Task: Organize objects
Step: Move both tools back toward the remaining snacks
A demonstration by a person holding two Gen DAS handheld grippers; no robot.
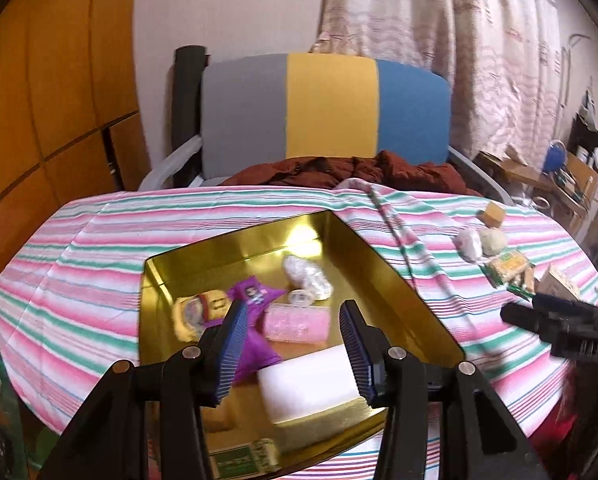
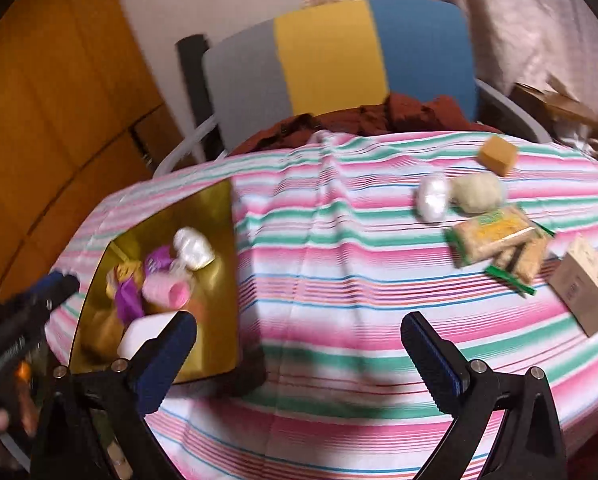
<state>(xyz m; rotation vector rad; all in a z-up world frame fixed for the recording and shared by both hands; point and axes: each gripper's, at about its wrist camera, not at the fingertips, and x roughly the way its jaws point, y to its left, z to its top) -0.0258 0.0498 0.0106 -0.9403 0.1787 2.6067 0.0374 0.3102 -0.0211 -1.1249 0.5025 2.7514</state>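
A gold tin (image 1: 235, 240) sits on the striped tablecloth and holds a white block (image 1: 307, 380), a pink roll (image 1: 299, 322), a purple packet (image 1: 253, 296), a yellow item (image 1: 197, 312) and a white wrapped bundle (image 1: 307, 278). My left gripper (image 1: 293, 316) hovers open over the tin's near half, gripping nothing. My right gripper (image 2: 299, 328) is wide open above bare cloth, right of the tin (image 2: 219, 280). Beyond it to the right lie an orange cube (image 2: 499, 156), a white wrapped ball (image 2: 433, 196), a pale green ball (image 2: 477, 192), a green cracker packet (image 2: 495, 240) and a cardboard box (image 2: 583, 284).
A chair with a grey, yellow and blue back (image 1: 327, 108) stands behind the table, with a brown jacket (image 1: 351, 172) on its seat. Wooden panels (image 1: 51, 100) rise on the left, and cluttered shelves (image 1: 579, 172) stand at the right. A fold runs across the cloth (image 1: 403, 240).
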